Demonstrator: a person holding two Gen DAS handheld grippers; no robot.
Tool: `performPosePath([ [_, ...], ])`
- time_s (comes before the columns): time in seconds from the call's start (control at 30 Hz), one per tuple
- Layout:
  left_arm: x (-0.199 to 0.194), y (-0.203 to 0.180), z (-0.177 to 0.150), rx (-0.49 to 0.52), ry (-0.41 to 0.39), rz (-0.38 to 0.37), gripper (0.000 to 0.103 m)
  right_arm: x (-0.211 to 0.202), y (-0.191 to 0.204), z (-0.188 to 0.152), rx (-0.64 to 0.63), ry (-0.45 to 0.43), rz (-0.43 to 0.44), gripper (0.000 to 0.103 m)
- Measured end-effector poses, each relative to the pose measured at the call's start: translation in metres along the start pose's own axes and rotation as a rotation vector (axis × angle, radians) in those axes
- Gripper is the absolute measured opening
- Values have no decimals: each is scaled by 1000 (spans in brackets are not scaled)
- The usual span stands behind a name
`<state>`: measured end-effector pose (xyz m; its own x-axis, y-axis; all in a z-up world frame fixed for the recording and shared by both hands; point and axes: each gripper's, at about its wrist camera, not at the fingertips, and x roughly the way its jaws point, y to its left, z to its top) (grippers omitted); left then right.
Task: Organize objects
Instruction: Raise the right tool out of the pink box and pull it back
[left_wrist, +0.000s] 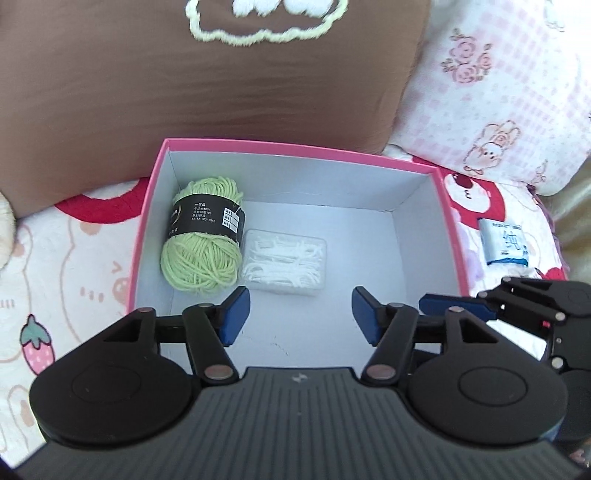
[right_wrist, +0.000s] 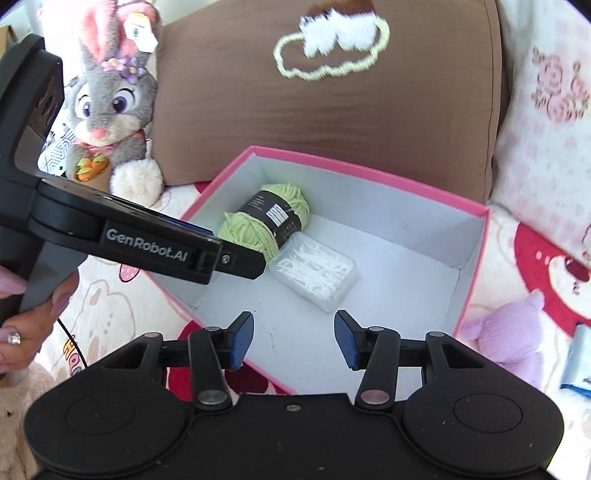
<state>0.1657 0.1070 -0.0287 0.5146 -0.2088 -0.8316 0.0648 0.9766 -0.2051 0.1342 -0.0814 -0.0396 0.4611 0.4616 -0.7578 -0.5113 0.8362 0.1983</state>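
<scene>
A pink box (left_wrist: 295, 147) with a white inside lies open on the bed; it also shows in the right wrist view (right_wrist: 476, 266). In it lie a green yarn ball (left_wrist: 201, 254) (right_wrist: 284, 206) with a black label and, right beside it, a clear case of floss picks (left_wrist: 286, 264) (right_wrist: 317, 275). My left gripper (left_wrist: 300, 317) is open and empty above the box's near part. My right gripper (right_wrist: 293, 341) is open and empty over the box's near corner. A blue-and-white tissue pack (left_wrist: 504, 242) (right_wrist: 580, 360) lies right of the box.
A brown cushion (left_wrist: 207, 81) stands behind the box. A pink floral pillow (left_wrist: 509, 81) is at the back right. A grey rabbit plush (right_wrist: 110, 107) sits at the back left, a purple plush (right_wrist: 513, 343) right of the box. The right gripper's side (left_wrist: 532, 310) shows in the left view.
</scene>
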Motion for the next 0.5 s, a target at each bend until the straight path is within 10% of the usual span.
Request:
performPosePath([
  [0.5, -54, -19, -24, 46, 26, 59, 69, -54, 18, -13, -16, 17, -18, 55],
])
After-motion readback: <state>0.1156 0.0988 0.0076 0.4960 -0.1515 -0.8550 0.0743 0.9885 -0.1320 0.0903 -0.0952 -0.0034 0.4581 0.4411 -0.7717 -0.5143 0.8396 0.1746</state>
